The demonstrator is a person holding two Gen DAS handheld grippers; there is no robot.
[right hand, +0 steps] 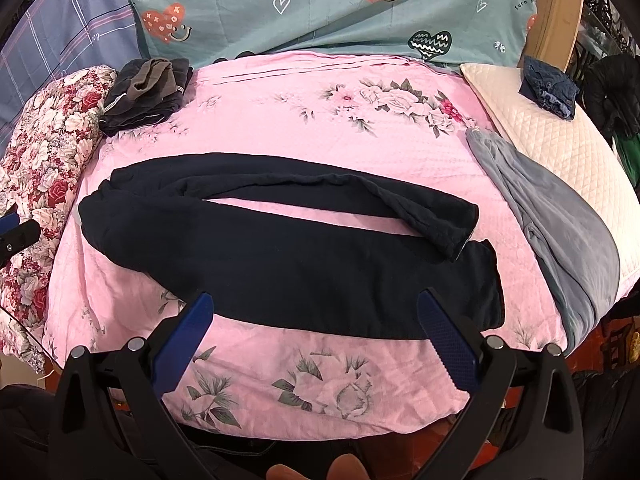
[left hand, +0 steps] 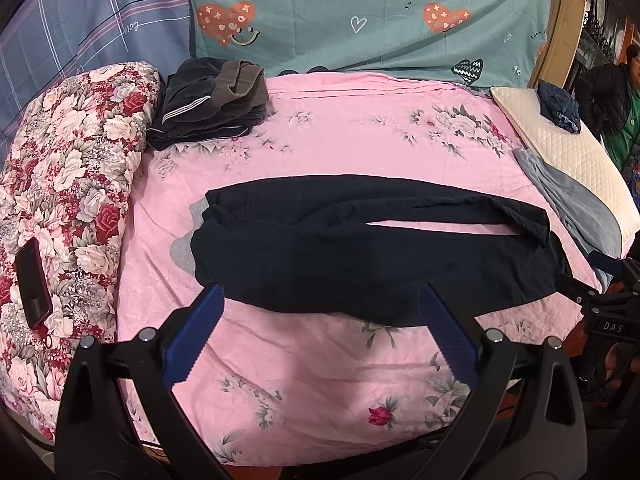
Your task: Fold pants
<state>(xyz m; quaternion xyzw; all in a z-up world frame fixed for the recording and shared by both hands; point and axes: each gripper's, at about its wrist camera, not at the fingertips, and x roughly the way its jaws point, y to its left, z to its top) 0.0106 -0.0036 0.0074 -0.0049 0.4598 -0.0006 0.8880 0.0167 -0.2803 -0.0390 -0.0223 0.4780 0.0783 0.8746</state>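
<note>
Black pants (left hand: 360,256) lie flat across the pink floral bedsheet (left hand: 320,380), waist at the left, legs pointing right, the far leg's cuff crumpled over the near leg. They also show in the right wrist view (right hand: 280,256). My left gripper (left hand: 320,312) is open and empty, hovering just before the pants' near edge. My right gripper (right hand: 316,316) is open and empty, also at the near edge, toward the leg ends. The right gripper's body shows at the right edge of the left wrist view (left hand: 608,304).
A folded dark clothes pile (left hand: 212,100) sits at the back left. A rolled floral quilt (left hand: 68,184) with a phone (left hand: 32,284) on it lies along the left. A grey garment (right hand: 552,240) and a cream pillow (right hand: 560,148) lie at the right. A person (left hand: 616,100) stands far right.
</note>
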